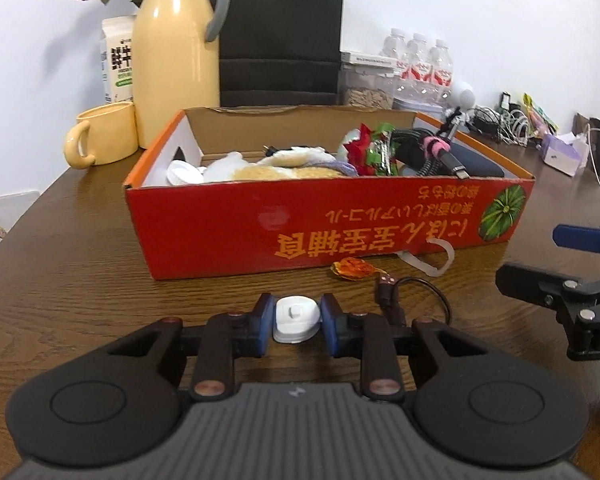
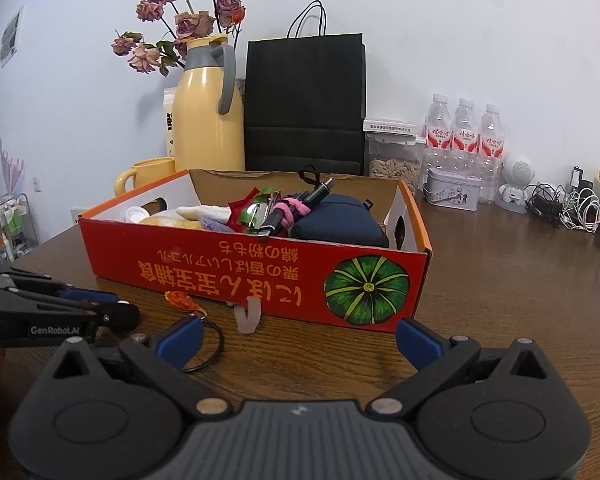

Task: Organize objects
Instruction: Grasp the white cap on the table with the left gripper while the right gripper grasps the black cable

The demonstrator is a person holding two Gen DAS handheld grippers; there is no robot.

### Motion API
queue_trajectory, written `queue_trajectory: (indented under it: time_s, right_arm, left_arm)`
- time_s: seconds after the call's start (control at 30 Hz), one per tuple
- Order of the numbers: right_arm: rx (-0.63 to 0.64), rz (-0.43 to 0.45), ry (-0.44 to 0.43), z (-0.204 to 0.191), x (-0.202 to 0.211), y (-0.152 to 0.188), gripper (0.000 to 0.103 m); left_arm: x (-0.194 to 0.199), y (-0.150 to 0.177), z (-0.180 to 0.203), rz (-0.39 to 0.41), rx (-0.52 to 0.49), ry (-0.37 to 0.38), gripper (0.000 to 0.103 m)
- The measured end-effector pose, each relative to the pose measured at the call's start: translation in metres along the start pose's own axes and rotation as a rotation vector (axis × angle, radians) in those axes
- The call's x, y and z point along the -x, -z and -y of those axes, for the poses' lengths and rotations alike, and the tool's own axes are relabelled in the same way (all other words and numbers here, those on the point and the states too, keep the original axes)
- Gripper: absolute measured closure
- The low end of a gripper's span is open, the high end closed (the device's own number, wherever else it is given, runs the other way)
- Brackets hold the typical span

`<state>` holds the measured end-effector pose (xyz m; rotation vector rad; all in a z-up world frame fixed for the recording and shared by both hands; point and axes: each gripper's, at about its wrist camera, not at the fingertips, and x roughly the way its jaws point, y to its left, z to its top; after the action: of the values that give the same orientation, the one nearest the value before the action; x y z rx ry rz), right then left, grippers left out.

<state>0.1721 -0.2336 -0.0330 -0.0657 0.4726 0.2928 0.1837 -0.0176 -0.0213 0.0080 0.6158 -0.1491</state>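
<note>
A red cardboard box [image 1: 340,224] stands on the wooden table, holding soft toys, cables and a dark pouch; it also shows in the right wrist view [image 2: 260,276]. My left gripper [image 1: 296,316] is shut on a small white plastic piece [image 1: 296,318] just above the table in front of the box. My right gripper [image 2: 298,336] is open and empty, low in front of the box. On the table before the box lie an orange candy wrapper [image 1: 352,269], a short black USB cable [image 1: 392,300] and a translucent plastic hook [image 1: 432,258].
A yellow thermos [image 1: 172,52], yellow mug [image 1: 100,136], black paper bag [image 1: 280,36], water bottles [image 1: 420,64], a seed jar [image 1: 366,88] and tangled cables [image 1: 508,124] stand behind the box. A tissue box [image 1: 562,152] is at right.
</note>
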Motion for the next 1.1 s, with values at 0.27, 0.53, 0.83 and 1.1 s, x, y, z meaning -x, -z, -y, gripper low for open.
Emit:
queue_trajectory:
  time_s: [0.27,0.53,0.83,1.1]
  right_arm:
    - [0.005,0.014,-0.002,-0.001,0.002,0.0,0.0]
    - [0.015,0.04,-0.038,-0.017,0.009,0.002,0.018]
    - [0.046,-0.026,-0.159,-0.058,-0.011,-0.006,0.059]
    - [0.023,-0.135,-0.131,-0.077,-0.045,-0.014,0.073]
  left_arm:
    - [0.006,-0.001,-0.007,0.042,0.029,-0.038,0.077]
    - [0.013,-0.001,-0.02,0.083,0.074,-0.076,0.077]
    - [0.018,0.001,-0.026,0.096,0.082,-0.076,0.077]
    - [0.022,0.003,-0.025,0.109,0.077,-0.057,0.076]
